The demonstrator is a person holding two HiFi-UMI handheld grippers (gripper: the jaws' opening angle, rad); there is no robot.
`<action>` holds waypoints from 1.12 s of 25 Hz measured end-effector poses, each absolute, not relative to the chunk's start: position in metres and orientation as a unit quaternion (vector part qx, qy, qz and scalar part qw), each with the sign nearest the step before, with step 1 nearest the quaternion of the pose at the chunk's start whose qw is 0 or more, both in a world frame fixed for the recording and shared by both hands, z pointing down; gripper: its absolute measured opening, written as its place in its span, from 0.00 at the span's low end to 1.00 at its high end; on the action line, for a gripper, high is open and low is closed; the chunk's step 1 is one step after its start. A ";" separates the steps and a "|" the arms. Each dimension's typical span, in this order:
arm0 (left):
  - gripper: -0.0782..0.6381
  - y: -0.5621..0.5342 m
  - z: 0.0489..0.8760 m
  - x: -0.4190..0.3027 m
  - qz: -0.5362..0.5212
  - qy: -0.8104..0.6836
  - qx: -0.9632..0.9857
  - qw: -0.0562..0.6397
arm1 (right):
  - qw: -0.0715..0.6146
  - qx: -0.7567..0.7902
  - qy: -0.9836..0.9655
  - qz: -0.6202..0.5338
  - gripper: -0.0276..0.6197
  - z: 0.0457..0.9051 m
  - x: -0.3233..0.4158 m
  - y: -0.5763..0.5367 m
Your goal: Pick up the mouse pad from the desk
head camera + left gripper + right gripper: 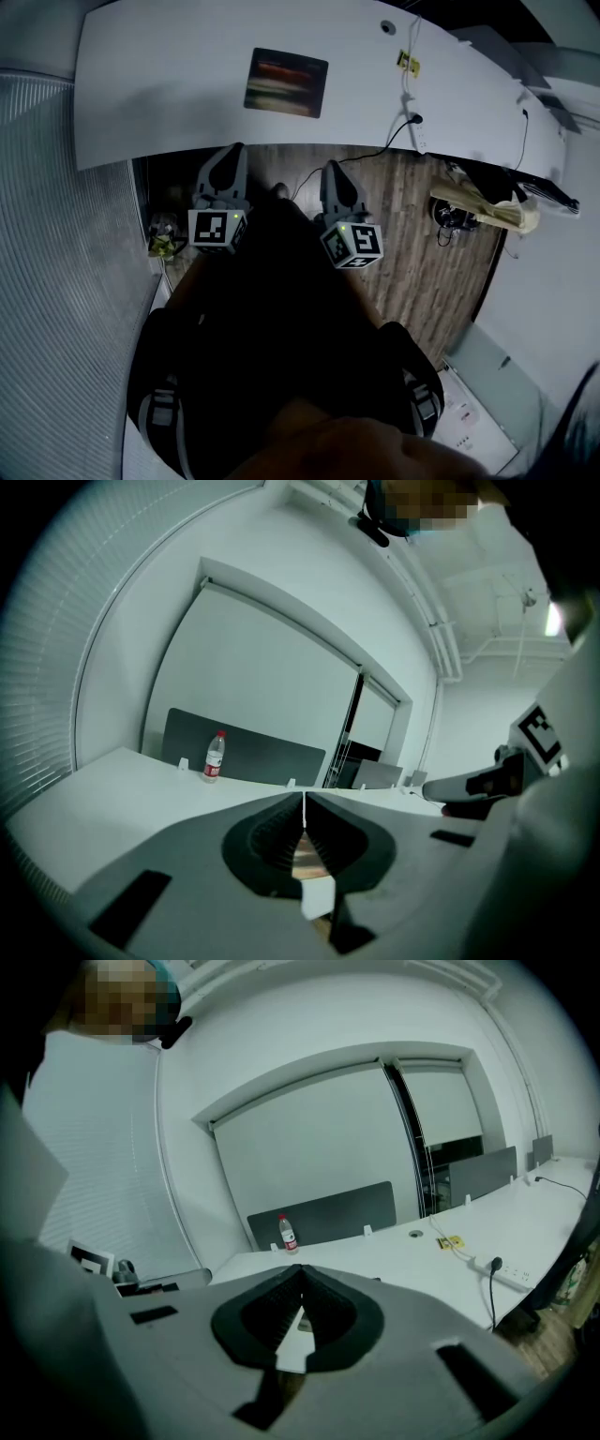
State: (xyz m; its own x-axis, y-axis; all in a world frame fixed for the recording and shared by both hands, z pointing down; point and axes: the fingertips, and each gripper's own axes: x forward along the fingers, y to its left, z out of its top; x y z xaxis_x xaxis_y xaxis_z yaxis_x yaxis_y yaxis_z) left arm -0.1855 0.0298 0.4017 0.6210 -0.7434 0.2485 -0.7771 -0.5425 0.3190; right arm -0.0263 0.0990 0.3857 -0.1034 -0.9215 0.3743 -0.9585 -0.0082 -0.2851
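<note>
step: reach, we judge | mouse pad (pixel 286 82): flat on tabletop (pixel 159 94), 12 o'clock of us, well apart | left gripper (pixel 232 155), right gripper (pixel 331 172): both closed, empty | advice: we open one gripper early and pinch the pad's near edge low.

I am in an office. A long white desk (pixel 159 103) curves across the top of the head view. On it are a mouse pad (pixel 286 82), a round cable port (pixel 387 27) at upper right and a power strip (pixel 418 134) near its front edge. In my right gripper view, a grey divider panel (pixel 323 1213) stands at centre behind a water bottle (pixel 287 1234), and slatted blinds (pixel 103 1185) cover the left. Wood-look flooring (pixel 422 272) fills the head view's right middle.
</note>
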 end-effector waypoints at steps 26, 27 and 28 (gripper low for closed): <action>0.12 -0.031 0.444 -0.144 0.099 -0.434 0.871 0.209 | 0.021 0.645 -0.728 0.232 0.04 0.391 0.027 -0.002; 0.12 -0.034 0.447 -0.138 0.103 -0.432 0.870 0.214 | 0.020 0.643 -0.729 0.233 0.04 0.393 0.031 -0.006; 0.12 -0.038 0.451 -0.132 0.107 -0.431 0.869 0.218 | 0.020 0.642 -0.730 0.234 0.04 0.394 0.035 -0.009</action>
State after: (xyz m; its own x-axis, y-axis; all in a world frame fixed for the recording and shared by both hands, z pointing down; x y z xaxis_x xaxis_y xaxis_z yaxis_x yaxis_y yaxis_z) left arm -0.1322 -0.0381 0.4506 0.6060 -0.7024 0.3734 -0.7955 -0.5341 0.2864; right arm 0.0354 -0.0094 0.3942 -0.1739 -0.9278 0.3301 -0.9468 0.0653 -0.3152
